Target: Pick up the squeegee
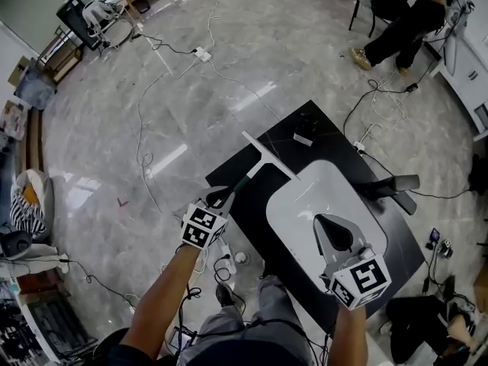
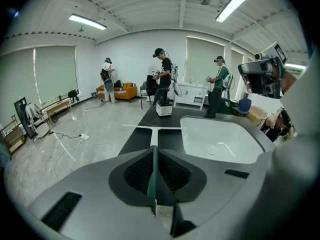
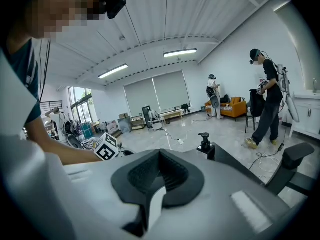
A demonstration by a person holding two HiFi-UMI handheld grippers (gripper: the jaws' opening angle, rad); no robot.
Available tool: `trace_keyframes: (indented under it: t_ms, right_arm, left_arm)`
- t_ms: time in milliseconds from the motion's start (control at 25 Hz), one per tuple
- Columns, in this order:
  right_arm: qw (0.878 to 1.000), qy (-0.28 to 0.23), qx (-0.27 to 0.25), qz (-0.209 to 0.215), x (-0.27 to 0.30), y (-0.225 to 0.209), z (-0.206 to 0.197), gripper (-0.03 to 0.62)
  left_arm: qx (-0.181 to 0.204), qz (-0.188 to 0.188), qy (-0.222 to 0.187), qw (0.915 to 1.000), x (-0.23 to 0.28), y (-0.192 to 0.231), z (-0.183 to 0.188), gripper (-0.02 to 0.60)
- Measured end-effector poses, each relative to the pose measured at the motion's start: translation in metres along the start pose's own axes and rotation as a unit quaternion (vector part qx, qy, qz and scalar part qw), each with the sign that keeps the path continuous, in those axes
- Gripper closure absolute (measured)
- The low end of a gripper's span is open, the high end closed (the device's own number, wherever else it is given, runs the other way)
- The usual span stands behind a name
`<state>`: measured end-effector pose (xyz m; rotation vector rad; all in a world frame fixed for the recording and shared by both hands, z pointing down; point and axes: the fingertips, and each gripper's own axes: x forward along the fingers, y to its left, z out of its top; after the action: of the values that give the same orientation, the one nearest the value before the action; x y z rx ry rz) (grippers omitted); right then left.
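Note:
The squeegee [image 1: 267,158] has a long white blade and a dark green handle, and it lies out over the near left part of the black table [image 1: 252,208]. My left gripper [image 1: 223,197] is shut on the end of that handle. In the left gripper view the thin green handle [image 2: 151,171] runs between the pressed pads of the left gripper [image 2: 153,156], and the white blade [image 2: 155,128] sits crosswise ahead. My right gripper [image 1: 329,231] hovers over the white basin [image 1: 301,197], shut with nothing in it. The right gripper [image 3: 160,159] shows its dark pads meeting.
A small black-and-white device [image 1: 303,136] stands at the table's far end, also the device [image 2: 164,108] ahead of the blade. A black chair arm [image 1: 396,185] sticks in at the table's right. Cables and a power strip [image 1: 202,53] lie on the floor. Several people stand or sit farther off.

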<state>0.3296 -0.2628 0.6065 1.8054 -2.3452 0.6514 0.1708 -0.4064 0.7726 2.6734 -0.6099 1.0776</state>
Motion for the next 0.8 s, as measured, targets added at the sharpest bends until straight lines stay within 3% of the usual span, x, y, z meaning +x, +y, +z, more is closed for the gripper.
trace_keyframes:
  t_ms: [480,800]
  right_arm:
    - [1.000,0.020,0.016,-0.006,0.012,-0.027,-0.029,0.585]
    - [0.999,0.025,0.023,-0.008,0.027,-0.036,-0.039,0.585]
  left_arm:
    - [0.001,0.011,0.039,0.9992,0.063,0.003,-0.026,0.434]
    - [0.003,0.009,0.049,0.9988,0.088,0.011,-0.037,0.428]
